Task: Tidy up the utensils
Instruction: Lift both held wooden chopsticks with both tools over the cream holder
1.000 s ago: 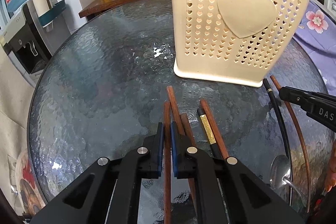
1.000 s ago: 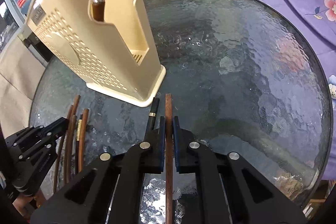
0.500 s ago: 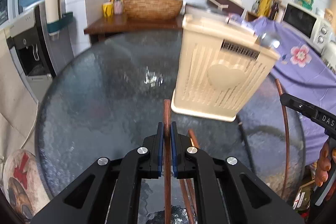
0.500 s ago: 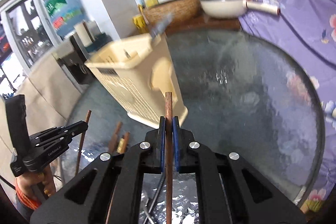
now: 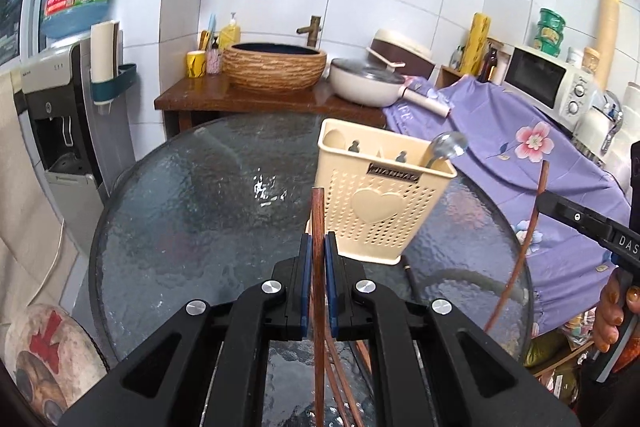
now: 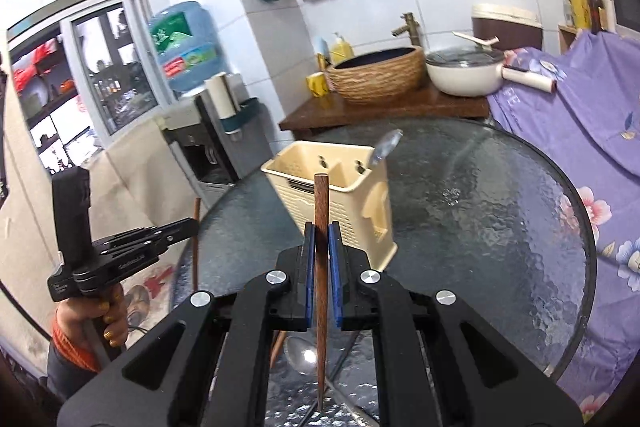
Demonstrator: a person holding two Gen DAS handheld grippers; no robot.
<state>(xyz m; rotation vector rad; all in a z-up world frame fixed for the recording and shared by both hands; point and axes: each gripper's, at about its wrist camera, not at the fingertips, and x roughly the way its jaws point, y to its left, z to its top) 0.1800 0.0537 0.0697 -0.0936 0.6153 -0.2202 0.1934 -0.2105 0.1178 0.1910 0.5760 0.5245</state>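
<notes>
My left gripper (image 5: 319, 247) is shut on a brown wooden chopstick (image 5: 318, 219), held above the round glass table (image 5: 192, 227). My right gripper (image 6: 321, 239) is shut on a second brown chopstick (image 6: 321, 203); from the left wrist view it shows at the right edge (image 5: 541, 201), gripping that chopstick (image 5: 532, 223). The cream utensil holder (image 5: 376, 207) with a heart on its side stands upright just beyond both grippers and has a metal spoon (image 5: 446, 147) in it. Under the right gripper, a spoon (image 6: 302, 357) and dark chopsticks lie on the glass. More chopsticks (image 5: 344, 387) lie under the left gripper.
A wooden counter (image 5: 240, 99) with a woven basin (image 5: 274, 69) and a white pan (image 5: 366, 83) stands behind the table. A purple flowered cloth (image 5: 520, 147) drapes along the right side. A water dispenser (image 5: 64, 99) stands at the left. A person's hand (image 6: 102, 319) holds the left gripper's handle.
Both grippers have risen from the tabletop, each lifting a chopstick, and tilted up. The holder now sits lower and farther off in both views.
</notes>
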